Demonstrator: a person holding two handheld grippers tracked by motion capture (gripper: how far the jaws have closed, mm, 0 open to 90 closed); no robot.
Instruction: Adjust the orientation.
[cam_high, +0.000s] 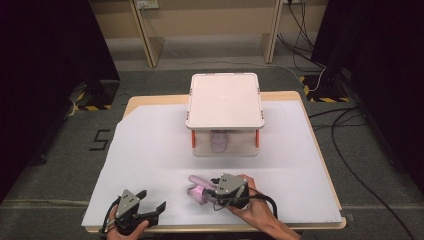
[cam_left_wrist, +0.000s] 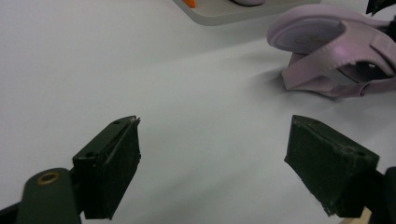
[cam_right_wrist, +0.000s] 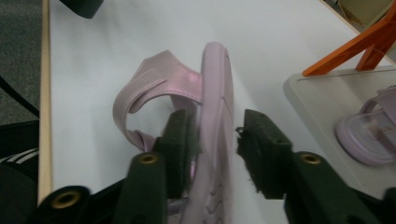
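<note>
Right gripper view: the right tongs (cam_right_wrist: 217, 154) straddle a pink sandal's (cam_right_wrist: 212, 98) sole on edge, barely clamped; the left tongs (cam_left_wrist: 224, 163) gape wide over the tabletop (cam_left_wrist: 140, 70).

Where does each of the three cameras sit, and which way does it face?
High view: above the person's side, facing forward and down on the table; hands and both grippers show.
Left gripper view: rides the left gripper, facing across the table; open jaws show.
Right gripper view: rides the right gripper, jaws around the sandal's sole.
Shared: the pink sandal.
</note>
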